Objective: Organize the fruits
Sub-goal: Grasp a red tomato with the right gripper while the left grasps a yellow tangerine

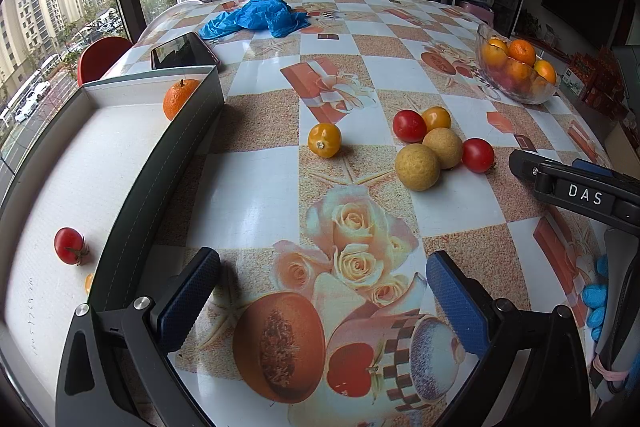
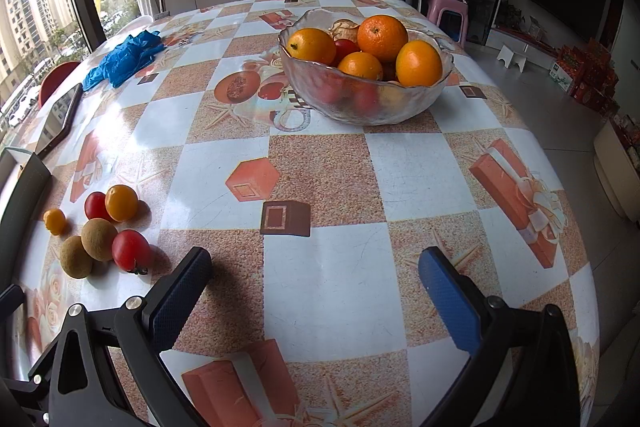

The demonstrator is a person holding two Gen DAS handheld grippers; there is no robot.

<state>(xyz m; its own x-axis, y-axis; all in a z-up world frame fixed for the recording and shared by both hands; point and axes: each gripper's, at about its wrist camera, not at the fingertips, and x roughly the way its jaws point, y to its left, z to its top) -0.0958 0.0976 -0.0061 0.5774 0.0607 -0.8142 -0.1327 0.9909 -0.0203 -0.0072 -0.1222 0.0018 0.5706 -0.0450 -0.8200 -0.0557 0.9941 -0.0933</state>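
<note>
Jaws agape; round fruits (image 1: 436, 143) lie clustered.

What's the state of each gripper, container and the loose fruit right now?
Left gripper: open, empty, above the table.
Right gripper: open, empty.
Clear glass bowl: upright, holding oranges and red fruit.
White-lined dark-walled tray: holds one orange and one red tomato.
Loose small fruits: resting on the tablecloth, ungrasped.
Dark phone: lying flat, screen dark.
</note>
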